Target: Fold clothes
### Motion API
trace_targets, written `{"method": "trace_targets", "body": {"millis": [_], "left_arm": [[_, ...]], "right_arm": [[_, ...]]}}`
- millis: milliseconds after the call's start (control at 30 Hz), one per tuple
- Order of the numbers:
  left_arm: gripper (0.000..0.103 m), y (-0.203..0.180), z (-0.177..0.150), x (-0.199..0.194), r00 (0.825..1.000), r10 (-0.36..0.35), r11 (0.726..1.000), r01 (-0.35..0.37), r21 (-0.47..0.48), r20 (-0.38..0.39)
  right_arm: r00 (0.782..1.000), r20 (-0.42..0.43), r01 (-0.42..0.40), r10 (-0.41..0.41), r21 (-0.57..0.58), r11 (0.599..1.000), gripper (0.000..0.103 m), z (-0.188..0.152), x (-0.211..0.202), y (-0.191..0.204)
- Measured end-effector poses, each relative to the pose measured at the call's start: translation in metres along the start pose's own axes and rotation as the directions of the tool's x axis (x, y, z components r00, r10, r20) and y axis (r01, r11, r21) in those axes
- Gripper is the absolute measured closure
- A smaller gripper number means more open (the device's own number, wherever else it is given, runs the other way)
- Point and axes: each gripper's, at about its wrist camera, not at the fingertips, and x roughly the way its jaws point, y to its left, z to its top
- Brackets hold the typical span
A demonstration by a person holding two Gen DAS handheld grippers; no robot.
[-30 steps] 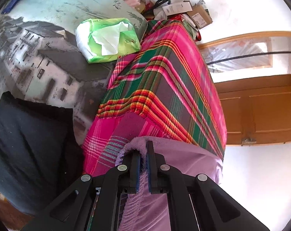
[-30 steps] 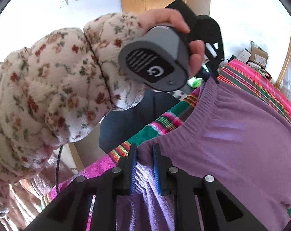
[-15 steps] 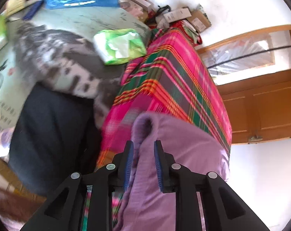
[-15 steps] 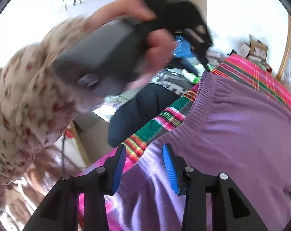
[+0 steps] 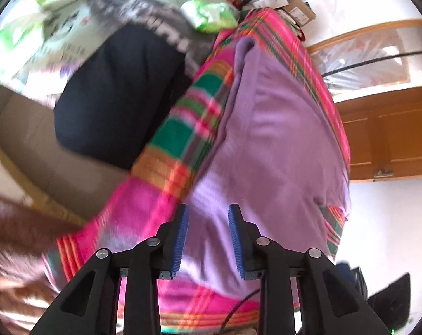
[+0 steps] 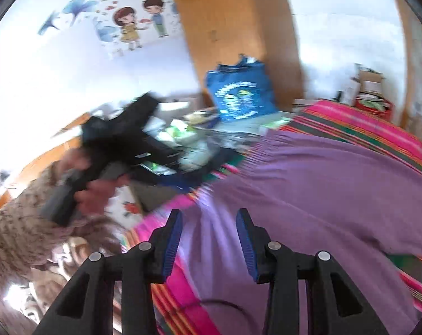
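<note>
Both tools lifted off waistband since earlier: left tool (image 5: 208, 234) just opening, right tool (image 6: 208, 241) parted, nothing gripped. Below, one purple garment (image 5: 272, 145) flat on plaid cloth (image 5: 188, 128). Beside it one dark garment (image 5: 118, 92), one blue bag (image 6: 240, 95).

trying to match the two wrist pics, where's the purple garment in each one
Left wrist view: the purple garment fills the centre right, running from near the top down past the open left tongs.
Right wrist view: it spreads over the right and lower centre, behind the open right tongs.
Shared landmark: the pink plaid cloth under the garment, seen along its far edge in the right wrist view.
</note>
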Motion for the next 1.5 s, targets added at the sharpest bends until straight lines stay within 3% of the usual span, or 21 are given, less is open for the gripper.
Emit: {"method": "trace_targets", "body": {"millis": [167,233,400,533,600,667,767,867,1033,1167,1233,1300,1500], "left_arm": [[0.071,0.011,-0.03,-0.002,1.0,-0.009,0.997,0.011,-0.078,0.017],[0.058,0.011,-0.035,-0.003,1.0,-0.008,0.996,0.009,-0.092,0.019],[0.058,0.012,-0.041,0.003,1.0,0.02,0.987,-0.021,-0.162,-0.007],[0.057,0.015,-0.045,0.012,1.0,-0.005,0.972,0.0,-0.233,-0.02],[0.057,0.015,-0.044,0.013,1.0,-0.004,0.969,0.003,-0.249,-0.005],[0.057,0.016,-0.042,0.014,1.0,-0.012,0.966,0.012,-0.26,0.001],[0.057,0.016,-0.041,0.016,1.0,-0.014,0.958,0.015,-0.285,0.008],[0.059,0.017,-0.04,0.017,1.0,-0.02,0.951,0.025,-0.309,0.018],[0.06,0.017,-0.04,0.018,0.999,-0.02,0.946,0.03,-0.323,0.035],[0.061,0.018,-0.039,0.021,0.999,-0.026,0.942,0.04,-0.334,0.046],[0.067,0.02,-0.037,0.023,0.998,-0.036,0.939,0.049,-0.339,0.045],[0.069,0.024,-0.035,0.025,0.998,-0.056,0.932,0.067,-0.357,0.042],[0.07,0.03,-0.036,0.023,0.996,-0.079,0.921,0.091,-0.379,0.048]], "right_arm": [[0.994,-0.094,0.053,-0.053,-0.007,0.999,0.062,-0.039,-0.017,-0.016],[0.992,-0.114,0.06,-0.06,-0.003,0.998,0.062,-0.053,-0.032,-0.014],[0.996,-0.075,0.056,-0.053,0.036,0.998,0.062,-0.055,-0.071,-0.029],[1.0,-0.012,-0.021,0.024,0.197,0.98,0.062,-0.048,-0.089,-0.05],[1.0,-0.025,-0.008,0.014,0.223,0.975,0.062,-0.054,-0.076,-0.049],[0.995,-0.093,-0.008,0.029,0.216,0.976,0.062,-0.063,-0.051,-0.04],[0.985,-0.152,-0.052,0.077,0.161,0.986,0.062,-0.072,-0.02,-0.021],[0.982,-0.188,-0.01,0.018,0.043,0.999,0.062,-0.07,0.011,0.0],[0.976,-0.216,-0.013,0.002,-0.046,0.999,0.062,-0.066,0.053,0.025],[0.975,-0.206,0.04,-0.083,-0.204,0.978,0.062,-0.068,0.071,0.052],[0.973,-0.206,0.059,-0.108,-0.229,0.972,0.062,-0.071,0.075,0.056],[0.968,-0.208,0.093,-0.143,-0.234,0.968,0.062,-0.074,0.08,0.058],[0.97,-0.195,0.106,-0.146,-0.201,0.974,0.062,-0.076,0.079,0.055]]}}
